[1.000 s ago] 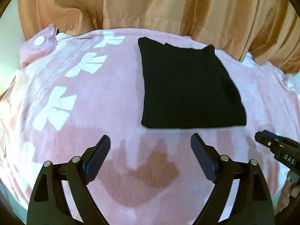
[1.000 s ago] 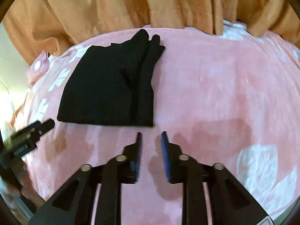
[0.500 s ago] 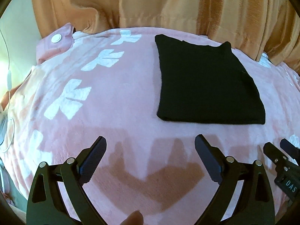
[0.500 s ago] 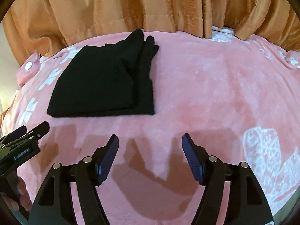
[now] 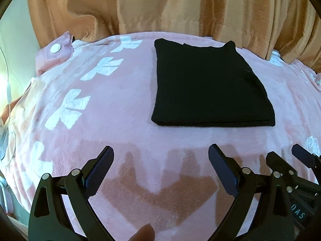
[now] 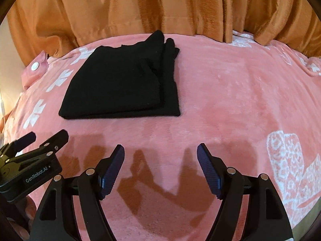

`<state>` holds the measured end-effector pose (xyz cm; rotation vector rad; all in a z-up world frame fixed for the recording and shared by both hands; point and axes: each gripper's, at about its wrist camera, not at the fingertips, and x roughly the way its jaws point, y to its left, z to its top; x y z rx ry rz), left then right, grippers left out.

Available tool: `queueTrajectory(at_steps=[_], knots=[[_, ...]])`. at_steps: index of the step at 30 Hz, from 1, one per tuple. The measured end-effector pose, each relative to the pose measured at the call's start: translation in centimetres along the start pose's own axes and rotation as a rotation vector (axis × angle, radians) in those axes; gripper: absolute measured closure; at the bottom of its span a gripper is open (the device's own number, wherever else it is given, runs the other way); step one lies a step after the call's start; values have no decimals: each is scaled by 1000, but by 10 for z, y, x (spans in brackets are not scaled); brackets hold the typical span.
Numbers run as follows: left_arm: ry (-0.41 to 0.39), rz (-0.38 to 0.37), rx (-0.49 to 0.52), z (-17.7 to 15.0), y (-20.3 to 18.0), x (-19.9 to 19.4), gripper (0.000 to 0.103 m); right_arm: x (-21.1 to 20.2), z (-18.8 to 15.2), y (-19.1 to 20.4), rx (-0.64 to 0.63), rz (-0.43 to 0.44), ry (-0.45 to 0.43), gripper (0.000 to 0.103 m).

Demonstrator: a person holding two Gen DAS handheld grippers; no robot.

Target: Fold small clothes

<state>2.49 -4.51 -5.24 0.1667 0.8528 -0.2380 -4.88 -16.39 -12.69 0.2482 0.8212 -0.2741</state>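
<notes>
The right tongs (image 6: 160, 168) now stand wide open and hold nothing, where a second ago their jaws were nearly together; the left tongs (image 5: 160, 170) are spread wide and empty as before. Both hover low over the pink blanket (image 5: 120, 108), side by side, and have drawn back a little from the cloth, each showing at the edge of the other's view.

Ahead of them the black garment (image 5: 206, 84) lies flat on the blanket as a neat folded rectangle, well clear of both pairs of tongs. From the right wrist view its layers are stacked with the far ends slightly bunched near the orange curtain (image 6: 160, 8).

With both tongs released and pulled away, the fold on this piece looks finished; I judge the task here to be at or near its end, unless another garment lies out of view.
</notes>
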Motion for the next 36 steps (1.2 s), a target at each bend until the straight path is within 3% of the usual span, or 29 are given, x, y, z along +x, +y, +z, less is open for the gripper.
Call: queueTrajectory(at_steps=[36], knots=[[-6,18,-1,9,-12,-1,16,-6,9,3,-17,-27,-29,30]])
